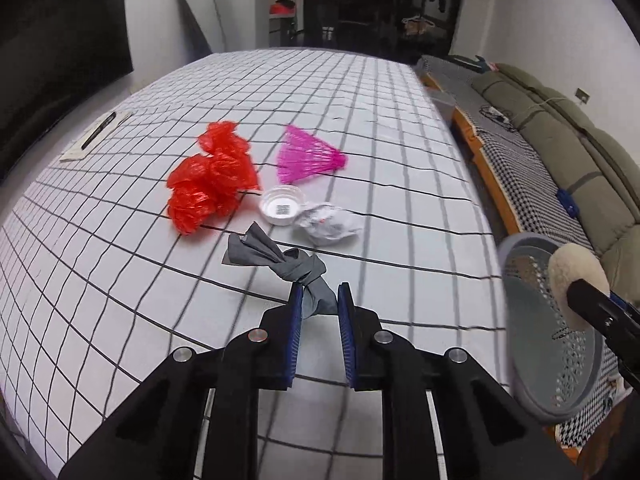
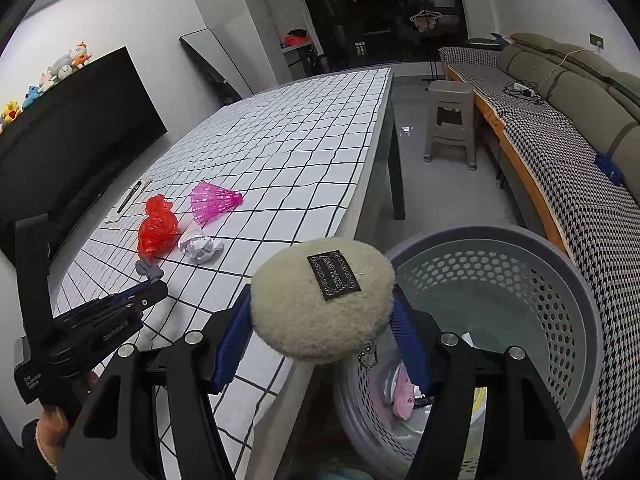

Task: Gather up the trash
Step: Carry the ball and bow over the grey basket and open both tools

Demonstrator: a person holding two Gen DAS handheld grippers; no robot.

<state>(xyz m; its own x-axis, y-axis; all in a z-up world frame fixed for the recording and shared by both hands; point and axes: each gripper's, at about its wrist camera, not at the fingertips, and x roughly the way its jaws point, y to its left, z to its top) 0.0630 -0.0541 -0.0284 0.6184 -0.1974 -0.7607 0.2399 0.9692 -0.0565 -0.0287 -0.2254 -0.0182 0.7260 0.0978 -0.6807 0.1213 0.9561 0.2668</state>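
My left gripper [image 1: 318, 300] has its jaws around the near end of a knotted grey cloth scrap [image 1: 280, 260] on the checked table; the jaws look partly closed, with a gap to the cloth. Beyond lie a crumpled red plastic bag [image 1: 212, 180], a pink shuttlecock skirt [image 1: 308, 154], a white lid [image 1: 280, 209] and crumpled white paper [image 1: 330, 224]. My right gripper [image 2: 322, 320] is shut on a fluffy cream round pouch [image 2: 320, 300], held over the table edge beside the grey perforated basket [image 2: 560, 288]. The basket [image 1: 548, 320] holds some items.
A pen on paper [image 1: 96, 132] lies at the table's left. A black TV [image 2: 72, 120] stands along the left wall. A grey stool [image 2: 450, 120] and a sofa with a houndstooth cover [image 2: 560, 160] are to the right.
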